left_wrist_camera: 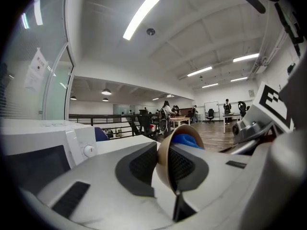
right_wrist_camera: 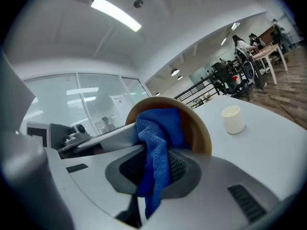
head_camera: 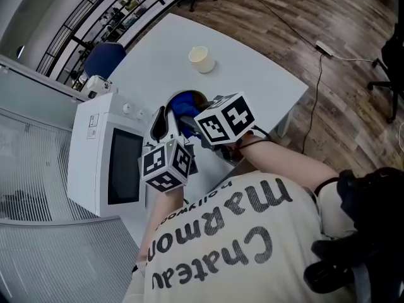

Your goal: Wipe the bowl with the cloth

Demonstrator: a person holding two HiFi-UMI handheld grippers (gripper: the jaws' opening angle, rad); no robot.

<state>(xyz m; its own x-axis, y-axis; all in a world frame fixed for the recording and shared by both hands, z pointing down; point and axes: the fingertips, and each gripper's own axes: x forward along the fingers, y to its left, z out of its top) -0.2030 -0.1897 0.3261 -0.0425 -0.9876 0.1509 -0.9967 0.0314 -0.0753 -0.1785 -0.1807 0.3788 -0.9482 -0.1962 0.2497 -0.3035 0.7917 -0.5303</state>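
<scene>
- Table (head_camera: 252, 74), white, lies below our grippers.
- Microwave (head_camera: 104, 163) stands at its left edge.
- Bowl (left_wrist_camera: 163, 152), tipped on edge, has its wall pinched by our left gripper (left_wrist_camera: 163, 166).
- Cloth (right_wrist_camera: 156, 143), blue, is clamped in our right gripper (right_wrist_camera: 154, 169) and seems to press inside the bowl.
- Paper cup (head_camera: 201, 59) stands well apart.

The microwave (head_camera: 101, 160) blocks the left side. On the table (head_camera: 259, 74), only a cup (head_camera: 201, 59) stands ahead; to the right is open room.
</scene>
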